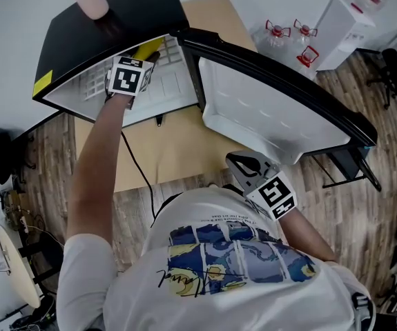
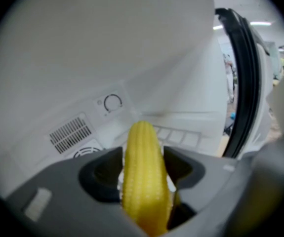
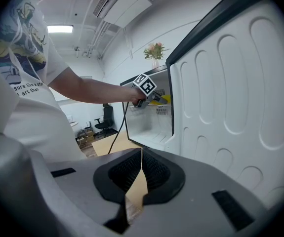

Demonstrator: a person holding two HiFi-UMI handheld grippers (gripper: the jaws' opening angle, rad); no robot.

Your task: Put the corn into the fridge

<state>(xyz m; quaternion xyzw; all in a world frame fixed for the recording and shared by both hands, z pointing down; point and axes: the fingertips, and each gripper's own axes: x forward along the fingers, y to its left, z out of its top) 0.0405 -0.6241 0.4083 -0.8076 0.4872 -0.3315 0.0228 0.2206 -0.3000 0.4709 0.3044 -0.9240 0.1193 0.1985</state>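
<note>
1. So, the left gripper (image 1: 140,63) is reaching inside the small black fridge with a white interior (image 1: 108,21). Its jaws are clenched on the yellow corn cob with rows of kernels (image 2: 142,174).
2. Corn location: inside the fridge cavity, up in the air and gripped, not set down on anything. Behind it in the left gripper view is the white liner with a round dial (image 2: 113,102) and a slotted vent (image 2: 70,131).
3. Handling, my read: light, stiff and not fragile. The kernel ridges give the pads some bite. The body is round and tapered, so it can swivel in the grip or roll once it's put down.
4. Grip point: the jaws are on the thicker lower part, one on each side, which looks like the right place. The tapered end is free.
5. Axis: the long axis runs along the jaws' own line. The tip points forward and away from the hand, towards the fridge's rear wall. In the head view it sticks out past the jaws, up and to the right.
6. The fridge sits on a tan wooden surface (image 1: 184,154). Its black-edged door with a moulded white liner (image 1: 253,112) is swung wide open on the right.
7. The right gripper (image 3: 141,168) is low by the person's torso, well apart from the fridge. Its jaws are pressed together with nothing between them.
</note>
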